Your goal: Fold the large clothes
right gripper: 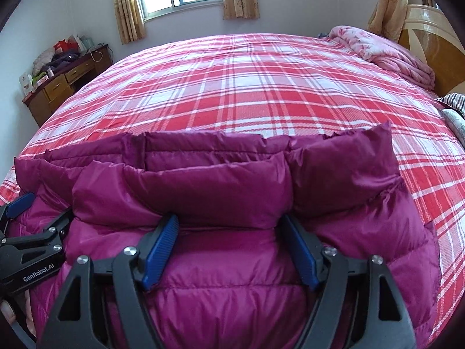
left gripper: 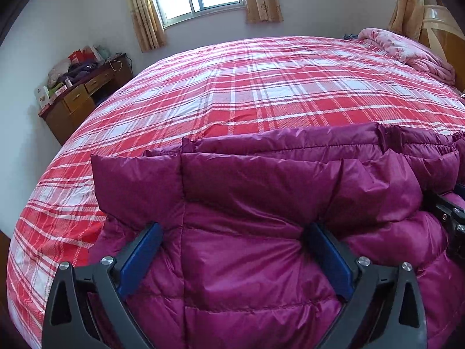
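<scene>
Magenta puffer jacket [left gripper: 261, 203] lies folded on the plaid bedspread [left gripper: 247, 87] at the near edge. Both the left gripper [left gripper: 232, 232] and right gripper [right gripper: 229, 226] stand wide, fingers sunk into padding; whether either pinches fabric is unclear. Only the right view shows striped cloth [right gripper: 454, 101] by the headboard [right gripper: 427, 35], cut off.

Left gripper [left gripper: 232, 229] angled downward, blue pads spread wide, tips pressed into the puffy fabric with a broad bulge of it between them. Right gripper [right gripper: 229, 221] tilted down alike, just beside the left, jaws also wide apart and dug in at the tips. Fingertip of a hand [right gripper: 7, 312] visible at the edge behind the left gripper's body.
</scene>
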